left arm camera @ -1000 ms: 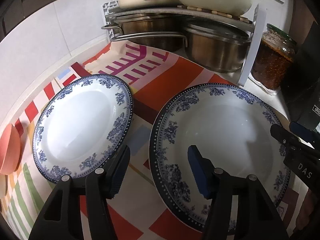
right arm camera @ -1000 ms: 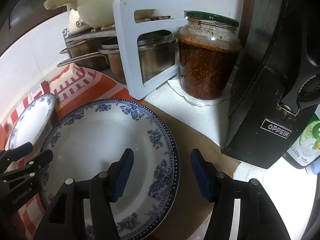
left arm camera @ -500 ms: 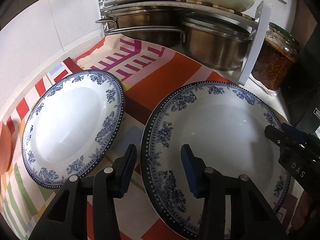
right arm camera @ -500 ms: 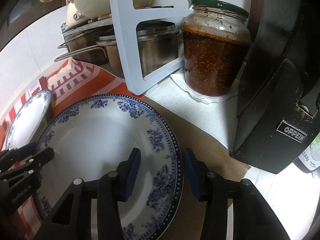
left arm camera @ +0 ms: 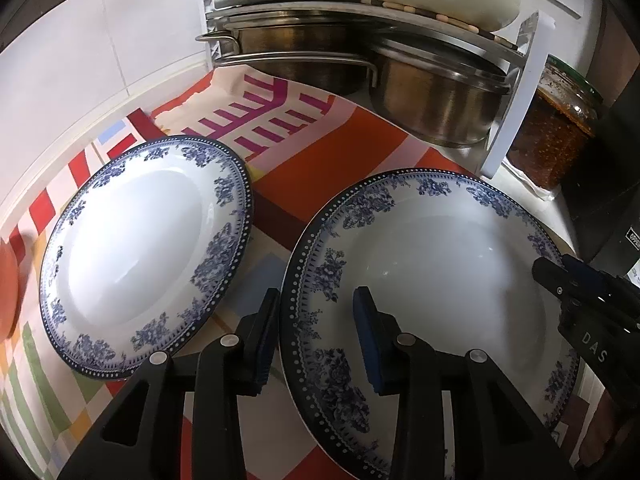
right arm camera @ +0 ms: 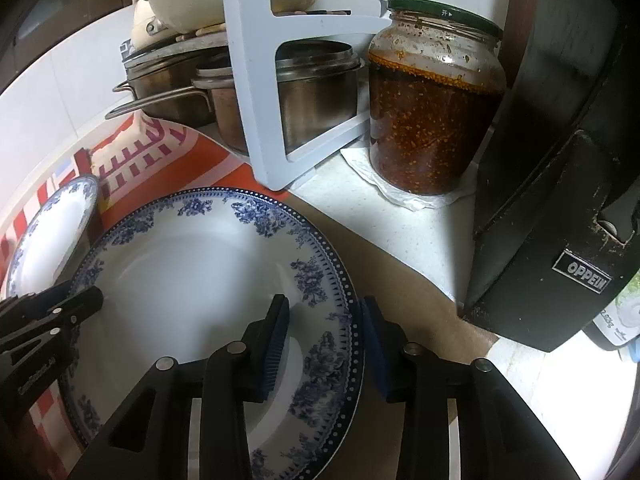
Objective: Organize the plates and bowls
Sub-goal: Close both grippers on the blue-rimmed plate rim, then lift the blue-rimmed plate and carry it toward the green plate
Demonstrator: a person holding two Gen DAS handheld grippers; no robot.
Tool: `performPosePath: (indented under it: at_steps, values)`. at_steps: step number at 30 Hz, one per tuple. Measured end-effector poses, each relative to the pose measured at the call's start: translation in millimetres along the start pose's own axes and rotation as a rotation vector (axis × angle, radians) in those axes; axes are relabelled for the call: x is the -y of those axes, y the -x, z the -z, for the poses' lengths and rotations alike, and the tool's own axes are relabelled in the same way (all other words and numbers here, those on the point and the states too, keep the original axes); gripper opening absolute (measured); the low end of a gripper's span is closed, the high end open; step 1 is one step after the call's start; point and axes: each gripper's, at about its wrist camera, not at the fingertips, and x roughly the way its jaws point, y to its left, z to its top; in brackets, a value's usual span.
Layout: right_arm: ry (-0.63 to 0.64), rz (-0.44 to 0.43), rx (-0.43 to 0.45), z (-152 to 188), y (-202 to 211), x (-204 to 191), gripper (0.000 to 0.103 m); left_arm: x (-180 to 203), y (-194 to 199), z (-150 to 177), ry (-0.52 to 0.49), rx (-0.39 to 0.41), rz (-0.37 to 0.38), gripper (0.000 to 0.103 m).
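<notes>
Two blue-and-white plates lie on a striped cloth. The larger plate lies at the right; it also shows in the right wrist view. My left gripper is open and straddles its left rim, one finger outside and one over the plate. My right gripper is open and straddles its right rim the same way. The smaller plate lies to the left, untouched. An orange bowl shows at the far left edge.
A white rack with steel pots and cream cookware stands at the back. A jar of chilli sauce stands on paper next to a black appliance. The white tiled wall runs along the left.
Both grippers have moved in and narrowed around the larger plate's opposite rims. The plates have not moved.
</notes>
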Motion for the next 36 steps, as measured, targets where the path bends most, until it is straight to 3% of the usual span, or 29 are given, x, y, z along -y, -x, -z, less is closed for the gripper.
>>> performPosePath:
  at_steps: [18,36]
  values:
    - [0.035,-0.020,0.034,10,47,-18,0.036,-21,55,17,0.046,0.039,-0.047,0.036]
    - [0.147,-0.104,0.081,34,113,-75,0.036,-75,138,66,0.150,0.104,-0.147,0.035]
